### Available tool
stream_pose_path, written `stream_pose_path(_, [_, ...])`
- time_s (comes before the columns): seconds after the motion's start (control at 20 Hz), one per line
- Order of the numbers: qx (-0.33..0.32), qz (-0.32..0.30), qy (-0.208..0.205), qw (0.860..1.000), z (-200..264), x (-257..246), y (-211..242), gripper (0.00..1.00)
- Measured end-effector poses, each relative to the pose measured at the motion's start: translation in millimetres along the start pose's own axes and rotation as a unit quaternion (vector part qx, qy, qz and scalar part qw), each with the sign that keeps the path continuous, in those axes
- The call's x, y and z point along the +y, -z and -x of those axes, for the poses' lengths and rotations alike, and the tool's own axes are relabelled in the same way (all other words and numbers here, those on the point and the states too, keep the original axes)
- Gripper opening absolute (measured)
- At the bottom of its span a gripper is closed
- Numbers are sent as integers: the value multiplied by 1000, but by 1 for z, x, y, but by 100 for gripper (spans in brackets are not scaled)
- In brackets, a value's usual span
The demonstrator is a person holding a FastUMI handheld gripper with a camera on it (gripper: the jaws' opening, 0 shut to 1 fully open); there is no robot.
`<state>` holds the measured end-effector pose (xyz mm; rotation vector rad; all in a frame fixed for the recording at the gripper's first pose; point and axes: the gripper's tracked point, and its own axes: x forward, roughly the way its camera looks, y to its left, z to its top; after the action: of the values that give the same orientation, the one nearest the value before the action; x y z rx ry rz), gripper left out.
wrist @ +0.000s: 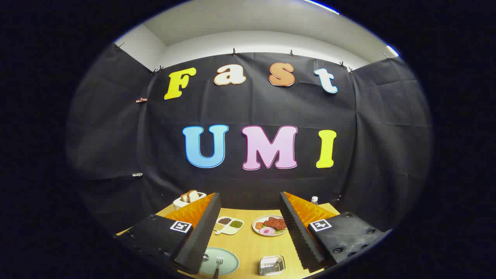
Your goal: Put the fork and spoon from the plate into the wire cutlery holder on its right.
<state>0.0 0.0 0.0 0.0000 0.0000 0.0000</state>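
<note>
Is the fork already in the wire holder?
No. The fork lies on the plate, left of the holder; the gripper is open, holding nothing.

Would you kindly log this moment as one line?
gripper open, above table | fork on plate | cutlery holder untouched

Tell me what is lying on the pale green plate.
A fork lies on the pale green plate. The plate's left part sits behind one finger of the open hand-held gripper, so the spoon there is mostly covered.
</note>
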Motion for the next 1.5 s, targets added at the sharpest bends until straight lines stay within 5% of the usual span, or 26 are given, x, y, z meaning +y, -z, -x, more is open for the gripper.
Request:
stream_pose_path(0.45, [24,17,23,999,3,6,21,94])
stream_pose_path(1.0, [64,46,6,997,7,45,58,94])
stream_pose_path(1.3, [155,18,-12,988,-9,61,119,94])
stream_pose_path(1.5, [248,4,-36,968,-20,74,177,95])
